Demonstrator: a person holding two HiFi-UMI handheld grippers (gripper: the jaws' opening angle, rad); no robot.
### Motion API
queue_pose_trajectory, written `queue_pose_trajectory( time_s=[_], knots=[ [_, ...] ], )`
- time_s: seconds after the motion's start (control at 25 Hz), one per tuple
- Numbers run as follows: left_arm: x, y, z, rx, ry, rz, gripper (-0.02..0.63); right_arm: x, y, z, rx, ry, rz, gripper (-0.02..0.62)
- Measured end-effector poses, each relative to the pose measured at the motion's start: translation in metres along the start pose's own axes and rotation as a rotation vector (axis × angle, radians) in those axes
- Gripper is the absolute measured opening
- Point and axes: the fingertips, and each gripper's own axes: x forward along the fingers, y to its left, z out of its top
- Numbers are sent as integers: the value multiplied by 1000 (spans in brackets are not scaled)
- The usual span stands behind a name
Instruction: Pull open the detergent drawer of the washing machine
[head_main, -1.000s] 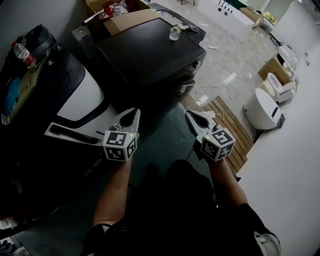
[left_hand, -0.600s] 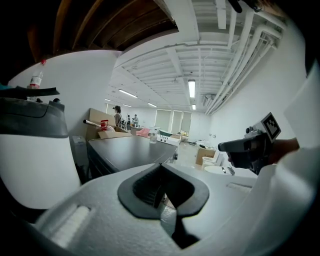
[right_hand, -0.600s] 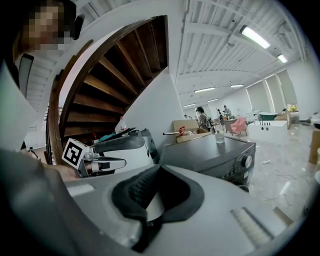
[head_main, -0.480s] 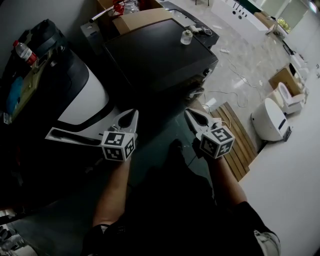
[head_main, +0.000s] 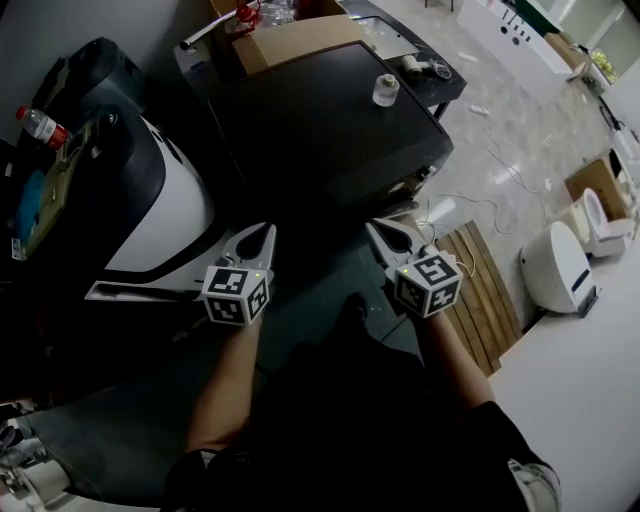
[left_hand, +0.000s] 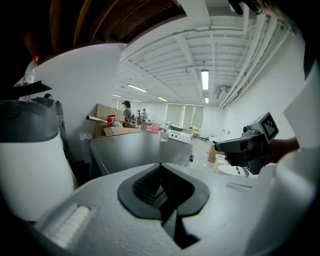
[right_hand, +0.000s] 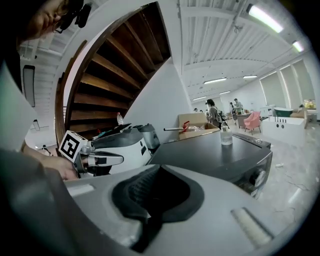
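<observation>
Left gripper (head_main: 266, 229), right gripper (head_main: 373, 227): pale grey tapered shells, black ribbed pads (left_hand: 147, 186). Behind jaws, left cube (head_main: 238, 295), right cube (head_main: 428, 284): black-white square markers. Dark clothing (head_main: 350, 420) behind cubes.

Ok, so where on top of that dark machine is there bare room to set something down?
Most of the dark machine top is bare, from its near edge back to the cardboard box. Only a small clear bottle stands near its far right corner. The white-and-black unit at left is cluttered on top, with a water bottle there.
</observation>
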Motion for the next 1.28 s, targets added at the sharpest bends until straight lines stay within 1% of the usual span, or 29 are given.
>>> queue_pose_trajectory(
  time_s=[0.2,0.36,0.56,0.72,0.76,0.88,0.96,1.2,1.28],
  knots=[
    [33,-7,17,12,12,62,11,20,-42,9,11,31,68,3],
    [40,-5,21,-17,8,126,11,34,-56,11,-1,65,135,3],
    [28,7,11,-70,3,192,11,52,-54,8,-42,120,190,3],
    [8,24,-2,-107,0,233,11,66,-35,5,-72,147,227,5],
    [3,29,-4,-111,-2,238,11,70,-28,3,-78,156,236,21],
    [-14,46,-15,-135,-10,248,11,81,-3,-6,-104,186,253,23],
    [-22,55,-24,-157,-11,242,11,86,9,-12,-123,212,245,45],
    [-30,64,-54,-161,18,170,11,92,27,-33,-124,261,171,63],
    [-29,64,-64,-167,21,151,11,92,28,-44,-119,276,151,83]
  ],
)
